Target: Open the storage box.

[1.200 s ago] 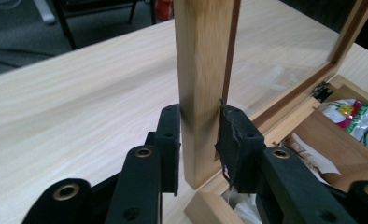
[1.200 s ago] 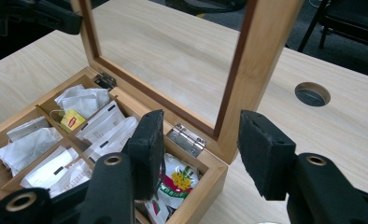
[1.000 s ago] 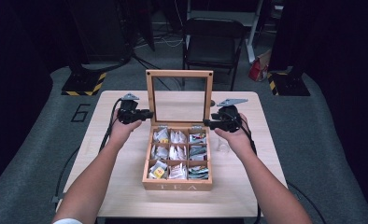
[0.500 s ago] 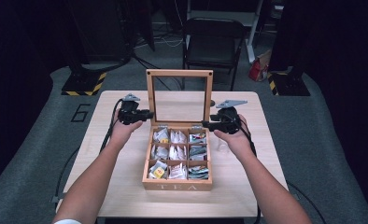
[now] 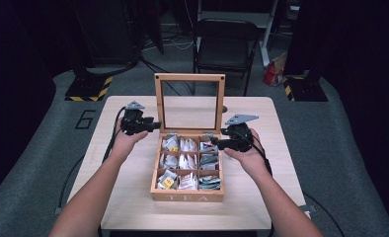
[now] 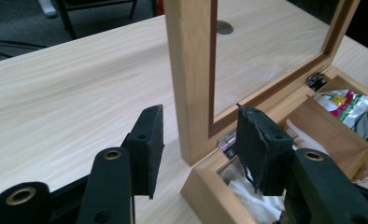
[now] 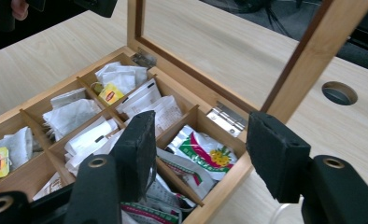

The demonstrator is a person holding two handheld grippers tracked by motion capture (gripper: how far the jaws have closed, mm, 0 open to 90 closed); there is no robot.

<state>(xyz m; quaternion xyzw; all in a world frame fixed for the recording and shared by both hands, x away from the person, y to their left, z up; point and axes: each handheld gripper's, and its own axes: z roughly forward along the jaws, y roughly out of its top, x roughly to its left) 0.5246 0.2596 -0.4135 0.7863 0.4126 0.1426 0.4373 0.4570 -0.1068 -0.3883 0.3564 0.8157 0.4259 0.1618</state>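
Note:
A wooden tea box stands open mid-table, its glass lid upright at the back. Tea bags fill its compartments. My left gripper is at the lid's left edge. Its jaws have just been opening and now stand open astride the lid's wooden side post, pads clear of it. My right gripper hovers at the box's right rear corner. Its jaws have also just been opening, and they are open over a green packet without gripping anything.
The box sits on a light wooden table with a round cable hole behind the lid. A black chair stands beyond the far edge. A yellow-and-black striped base lies on the floor at the back left.
The left gripper's jaws have parted at the lid's left post. The right gripper has drifted a little toward the near side along the box's right wall, and its jaws stand wider.

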